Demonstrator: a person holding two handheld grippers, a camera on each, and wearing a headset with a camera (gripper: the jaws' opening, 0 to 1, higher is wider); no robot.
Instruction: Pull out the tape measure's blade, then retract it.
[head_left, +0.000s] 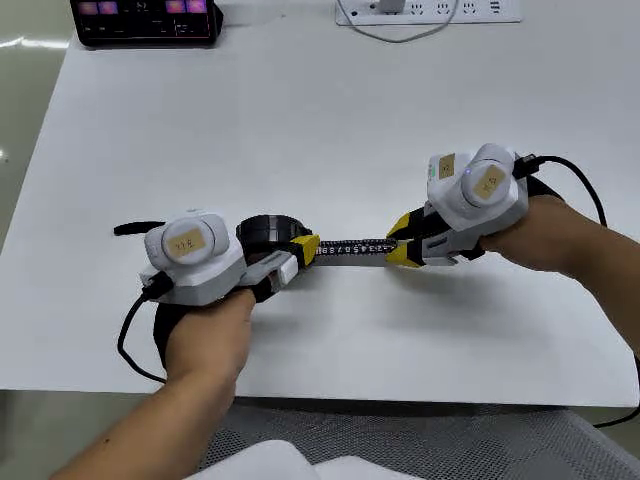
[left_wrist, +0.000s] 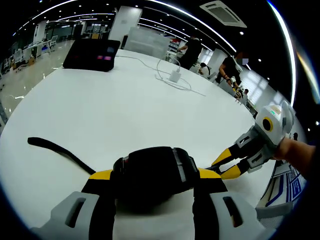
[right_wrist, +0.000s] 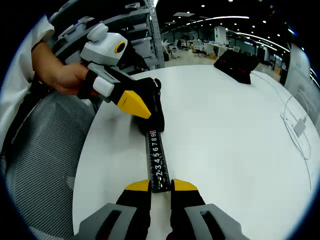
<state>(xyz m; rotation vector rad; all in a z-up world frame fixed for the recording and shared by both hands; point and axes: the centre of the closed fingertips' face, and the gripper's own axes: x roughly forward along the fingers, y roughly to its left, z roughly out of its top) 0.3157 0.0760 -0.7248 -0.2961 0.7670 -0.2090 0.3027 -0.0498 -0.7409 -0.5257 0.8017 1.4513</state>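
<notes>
Head view: open table (head_left: 300, 120) beyond blade (head_left: 350, 246)

Headset above, gripper views opposed (shared blade (right_wrist: 156, 162))

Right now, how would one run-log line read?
left gripper: shut on tape measure | right gripper: shut on blade | blade: partly out

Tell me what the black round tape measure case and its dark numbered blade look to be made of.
The black round tape measure case looks like moulded plastic, matte with a faint sheen on its edges; a rubbery coating is possible. The dark numbered blade seems thin painted metal: a flat, straight strip printed with white digits, though that is a guess.
</notes>
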